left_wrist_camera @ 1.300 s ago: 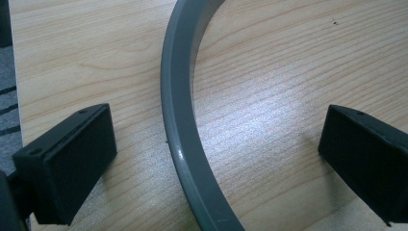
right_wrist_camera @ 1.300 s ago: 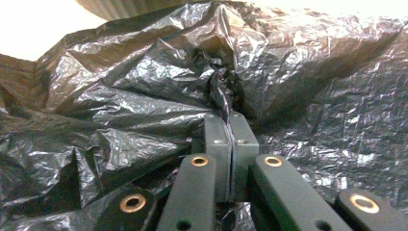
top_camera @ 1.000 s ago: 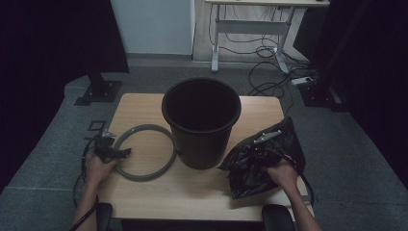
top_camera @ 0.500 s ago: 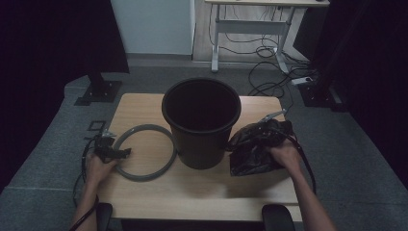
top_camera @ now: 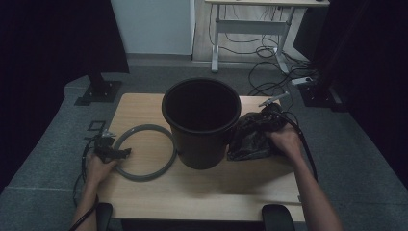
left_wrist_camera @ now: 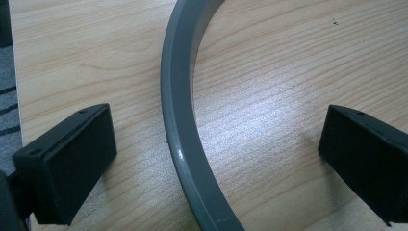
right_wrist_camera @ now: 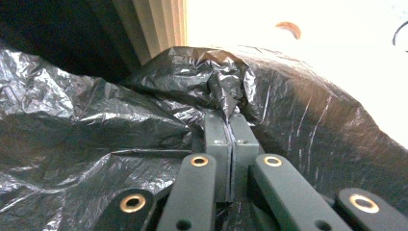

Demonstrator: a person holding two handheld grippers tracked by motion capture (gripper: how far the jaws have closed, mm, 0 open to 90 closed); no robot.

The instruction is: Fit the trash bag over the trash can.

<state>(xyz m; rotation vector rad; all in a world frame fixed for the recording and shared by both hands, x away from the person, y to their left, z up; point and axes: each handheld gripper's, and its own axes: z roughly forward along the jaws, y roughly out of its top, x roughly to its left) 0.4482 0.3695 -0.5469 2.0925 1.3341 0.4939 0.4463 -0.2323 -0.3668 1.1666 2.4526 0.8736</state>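
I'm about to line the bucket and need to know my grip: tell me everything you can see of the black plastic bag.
The black plastic bag is thin, glossy, heavily crinkled film, bunched into a loose heap rather than spread open. It lies on the wooden table at the right of the black bucket, pressed against its side. The right gripper is shut on a pinched fold of it, jaws together with film gathered at their tips. Its mouth and bottom edge cannot be told apart in the folds.

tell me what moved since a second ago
The right gripper, shut on the black bag, lifted it and carried it toward the bucket. The left gripper stayed open astride the grey ring; ring and bucket kept their places.
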